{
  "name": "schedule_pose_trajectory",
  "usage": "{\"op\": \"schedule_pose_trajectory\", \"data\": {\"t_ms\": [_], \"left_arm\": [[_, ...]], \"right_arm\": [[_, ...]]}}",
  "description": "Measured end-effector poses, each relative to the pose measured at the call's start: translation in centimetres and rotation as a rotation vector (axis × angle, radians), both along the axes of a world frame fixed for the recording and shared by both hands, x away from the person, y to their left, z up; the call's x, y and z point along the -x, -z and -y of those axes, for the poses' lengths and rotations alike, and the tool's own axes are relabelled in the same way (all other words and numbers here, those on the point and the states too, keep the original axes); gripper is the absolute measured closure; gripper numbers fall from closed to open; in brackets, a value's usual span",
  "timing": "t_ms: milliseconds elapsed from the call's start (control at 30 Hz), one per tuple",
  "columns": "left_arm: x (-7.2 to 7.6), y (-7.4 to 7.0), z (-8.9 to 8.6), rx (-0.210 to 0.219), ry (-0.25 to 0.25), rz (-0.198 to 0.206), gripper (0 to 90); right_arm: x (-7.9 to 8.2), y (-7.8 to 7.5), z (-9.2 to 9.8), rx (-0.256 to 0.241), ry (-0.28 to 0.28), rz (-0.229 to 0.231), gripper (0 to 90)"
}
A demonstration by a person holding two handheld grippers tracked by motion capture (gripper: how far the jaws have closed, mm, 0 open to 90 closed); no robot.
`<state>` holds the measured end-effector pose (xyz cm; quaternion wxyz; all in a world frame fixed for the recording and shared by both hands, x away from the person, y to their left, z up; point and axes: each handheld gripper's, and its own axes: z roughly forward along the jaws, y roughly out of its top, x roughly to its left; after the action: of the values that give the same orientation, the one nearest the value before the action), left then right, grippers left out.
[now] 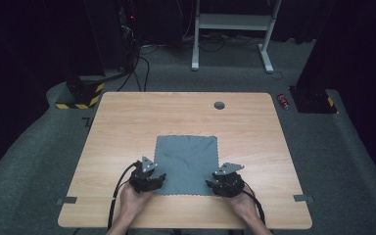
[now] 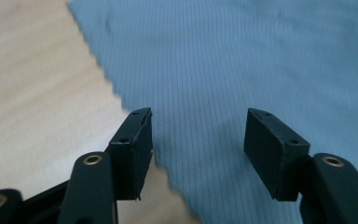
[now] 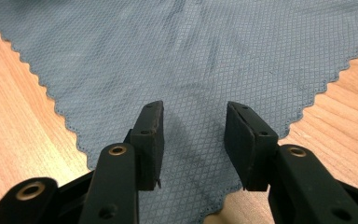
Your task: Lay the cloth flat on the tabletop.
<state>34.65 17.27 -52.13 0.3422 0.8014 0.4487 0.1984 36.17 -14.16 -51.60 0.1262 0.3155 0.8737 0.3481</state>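
a light wooden table (image 1: pixel 127 122) with rounded corners stands on grey carpet (image 1: pixel 39 147) in a dark room. a small round grey cap (image 1: pixel 219 105) is set into the tabletop near its far edge, and a strip of grey tape (image 1: pixel 66 200) sits at each near side edge. beyond the table, a white desk frame (image 1: pixel 230 29) rests on the floor, black cables (image 1: pixel 139 68) trail across the carpet, and a yellow-and-black striped base (image 1: pixel 81 95) stands at the far left. a small red object (image 1: pixel 284 101) lies on the carpet off the table's far right corner.

a square grey cloth (image 1: pixel 186 164) with scalloped edges lies flat on the near middle of the table, slightly creased. the left gripper (image 1: pixel 148 180) sits at the cloth's near left corner, held by the person's left hand (image 1: pixel 133 201); in the left gripper view (image 2: pixel 198 140) its jaws stand wide apart over the cloth's edge, holding nothing. the right gripper (image 1: pixel 225 183) sits at the near right corner, held by the right hand (image 1: pixel 245 203); in the right gripper view (image 3: pixel 194 140) its jaws are also apart, with the cloth's corner (image 3: pixel 191 70) lying between them.
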Motion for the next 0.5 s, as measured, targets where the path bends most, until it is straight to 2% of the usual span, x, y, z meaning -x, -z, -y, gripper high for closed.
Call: {"op": "schedule_pose_trajectory", "data": {"t_ms": [67, 133, 333, 433, 500], "left_arm": [[0.5, 0.0, -0.2, -0.013, 0.002, 0.007, 43.3], [1.0, 0.0, -0.2, -0.028, 0.007, 0.026, 43.3], [2.4, 0.5, -1.2, 0.027, -0.003, 0.043, 45.5], [2.9, 0.5, -1.3, 0.028, -0.007, 0.044, 45.7], [2.9, 0.5, -1.4, 0.031, -0.003, 0.040, 45.4]], "right_arm": [[0.2, 0.0, -0.1, 0.021, -0.007, 0.020, 55.2], [0.1, 0.0, 0.0, 0.018, -0.007, 0.019, 54.2], [0.0, 0.1, 0.6, 0.011, -0.015, 0.017, 51.5], [0.0, 0.1, 0.6, 0.011, -0.017, 0.016, 51.4], [0.0, 0.1, 0.5, 0.014, -0.002, 0.017, 48.2]]}}
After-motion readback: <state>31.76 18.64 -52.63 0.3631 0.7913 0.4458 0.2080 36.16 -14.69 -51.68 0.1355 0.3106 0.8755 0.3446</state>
